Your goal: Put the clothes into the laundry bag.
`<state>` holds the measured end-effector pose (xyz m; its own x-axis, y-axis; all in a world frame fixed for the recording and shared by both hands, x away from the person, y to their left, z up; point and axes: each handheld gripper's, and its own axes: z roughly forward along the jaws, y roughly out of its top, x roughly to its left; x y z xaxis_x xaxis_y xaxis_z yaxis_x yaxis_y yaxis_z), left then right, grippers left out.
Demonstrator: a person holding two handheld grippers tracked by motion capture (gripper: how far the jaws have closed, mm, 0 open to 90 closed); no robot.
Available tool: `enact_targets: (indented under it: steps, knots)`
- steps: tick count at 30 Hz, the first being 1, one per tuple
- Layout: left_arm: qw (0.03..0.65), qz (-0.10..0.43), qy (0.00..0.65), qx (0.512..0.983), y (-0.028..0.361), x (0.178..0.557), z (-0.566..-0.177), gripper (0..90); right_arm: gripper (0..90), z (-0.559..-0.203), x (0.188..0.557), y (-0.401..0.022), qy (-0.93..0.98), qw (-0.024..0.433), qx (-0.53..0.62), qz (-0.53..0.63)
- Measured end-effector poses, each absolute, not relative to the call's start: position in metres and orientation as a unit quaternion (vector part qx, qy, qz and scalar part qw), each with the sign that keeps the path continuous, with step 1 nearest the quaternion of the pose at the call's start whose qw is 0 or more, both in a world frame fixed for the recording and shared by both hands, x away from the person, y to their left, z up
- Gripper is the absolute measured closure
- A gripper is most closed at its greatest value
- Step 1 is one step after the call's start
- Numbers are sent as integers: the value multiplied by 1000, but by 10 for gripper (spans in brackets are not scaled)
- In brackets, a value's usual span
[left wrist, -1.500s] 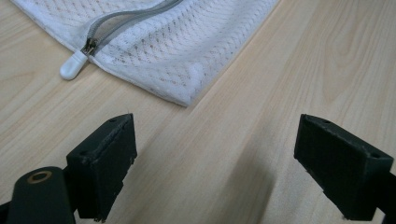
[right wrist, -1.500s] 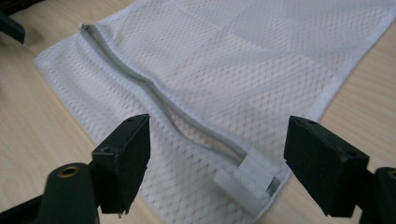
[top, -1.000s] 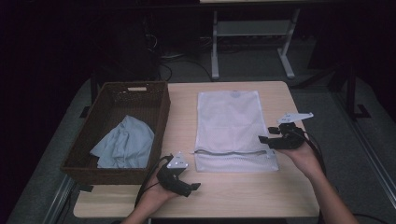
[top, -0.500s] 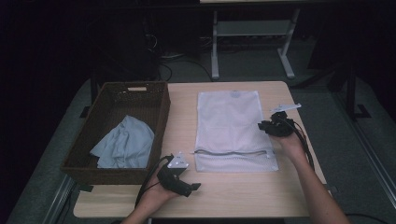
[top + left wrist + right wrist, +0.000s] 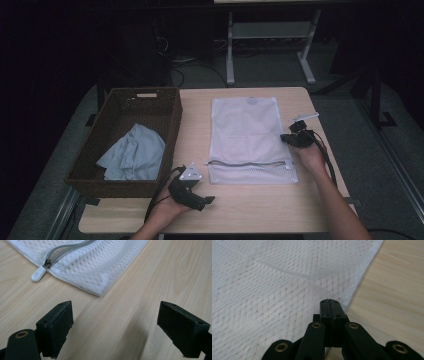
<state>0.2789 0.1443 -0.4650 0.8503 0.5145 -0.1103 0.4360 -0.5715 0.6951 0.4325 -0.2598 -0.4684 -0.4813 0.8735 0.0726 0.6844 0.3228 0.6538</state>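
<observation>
The mesh bag [image 5: 248,137] was laid flat at the frame's centre, its right edge seemingly pinned by the right gripper [image 5: 291,139], jaws just closed together, while the left gripper [image 5: 206,201] was held open, empty, lower left.

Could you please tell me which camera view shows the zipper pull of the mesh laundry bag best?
The left gripper view: the white zipper pull lies close and sharp at the end of the grey zipper. The high view shows the zipper as a thin line across the mesh laundry bag. The right gripper view shows plain mesh beside the bag's edge.
</observation>
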Motion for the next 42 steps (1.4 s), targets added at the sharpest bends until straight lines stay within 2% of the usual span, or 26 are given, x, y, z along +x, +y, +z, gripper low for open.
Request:
enact_targets:
  steps: [15, 42]
  knots:
    - [377, 49, 267, 886, 144, 279, -465, 127, 895, -466, 431, -280, 801, 152, 497, 297]
    - [378, 49, 269, 884, 145, 280, -465, 128, 895, -461, 425, -341, 784, 159, 543, 256]
